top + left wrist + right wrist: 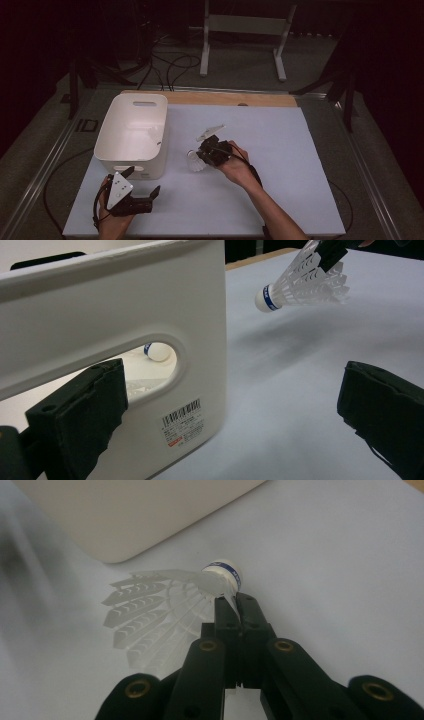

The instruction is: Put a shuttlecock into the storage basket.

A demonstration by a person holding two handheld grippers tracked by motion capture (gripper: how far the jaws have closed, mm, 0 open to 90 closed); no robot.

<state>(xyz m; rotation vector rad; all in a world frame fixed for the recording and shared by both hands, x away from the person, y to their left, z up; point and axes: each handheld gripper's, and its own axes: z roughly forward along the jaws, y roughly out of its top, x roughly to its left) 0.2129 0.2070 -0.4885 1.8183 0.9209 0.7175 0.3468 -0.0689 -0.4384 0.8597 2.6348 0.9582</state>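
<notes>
The right gripper (231,600) is clamped on a white shuttlecock's (165,605) feather skirt, just beside a white plastic bin (131,131). The left gripper (145,187) rests by the bin, jaws wide apart and empty.

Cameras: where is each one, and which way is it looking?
High view: sits above the table, looking forward and down; both forearms, left tongs and right tongs show.
Left gripper view: rides the left tongs, open, facing the white bin.
Right gripper view: rides the right tongs, looking along them, shut on the shuttlecock.
Shared: the gripper views both show that shuttlecock and bin.
</notes>
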